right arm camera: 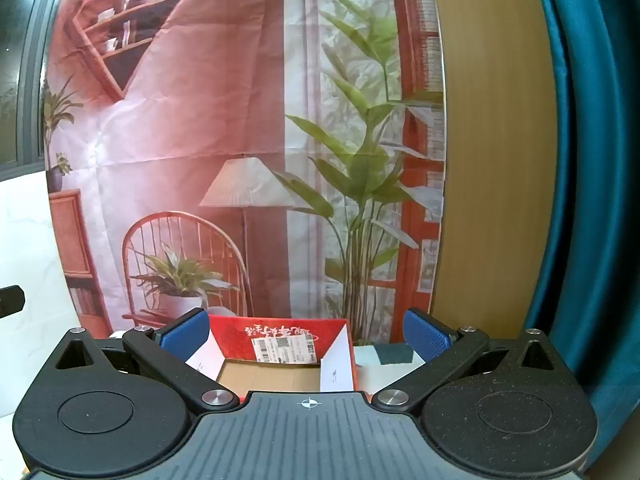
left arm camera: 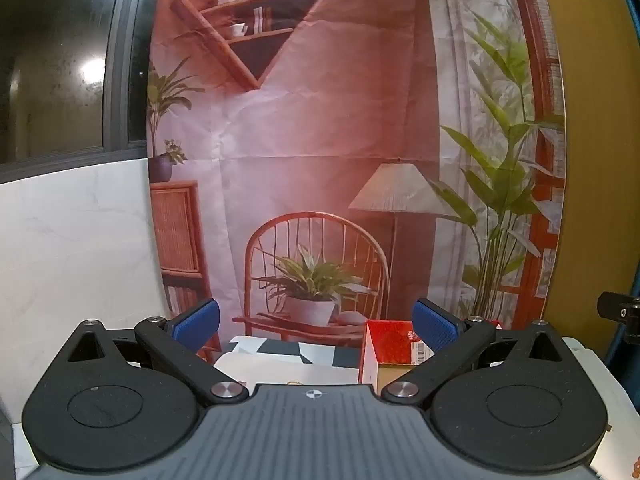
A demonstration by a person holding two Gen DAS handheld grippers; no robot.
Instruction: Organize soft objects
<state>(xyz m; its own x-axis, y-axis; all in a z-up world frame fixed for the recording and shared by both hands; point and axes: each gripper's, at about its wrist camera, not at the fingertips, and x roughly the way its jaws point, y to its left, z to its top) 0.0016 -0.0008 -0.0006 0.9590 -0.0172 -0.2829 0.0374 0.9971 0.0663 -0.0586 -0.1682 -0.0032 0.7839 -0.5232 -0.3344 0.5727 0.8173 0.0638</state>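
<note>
Nearest in each view, both grippers are standing with their blue pads spread wide and nothing between them: the left gripper point(left arm camera: 316, 322) and the right gripper point(right arm camera: 306, 334) are both released and empty, held level and looking over the table rather than down at it. Just beyond the right gripper the red cardboard box point(right arm camera: 280, 354) is sitting open, its flaps up and its brown floor showing bare; in the left view the same box is lying far right, mostly hidden behind the right-hand pad point(left arm camera: 434, 326). No soft object is showing in either picture, so I cannot say where the things to be sorted are lying. That is the main risk as I judge it: with both cameras pointing so high, a reach downward would be going blind and could knock a box flap or miss the item. The left view alone is showing a black-and-white patterned surface point(left arm camera: 288, 350); the right view alone is showing a dark green pad point(right arm camera: 394, 354) right of the box. Farthest, the printed backdrop point(right arm camera: 200, 140) is hanging behind everything.
</note>
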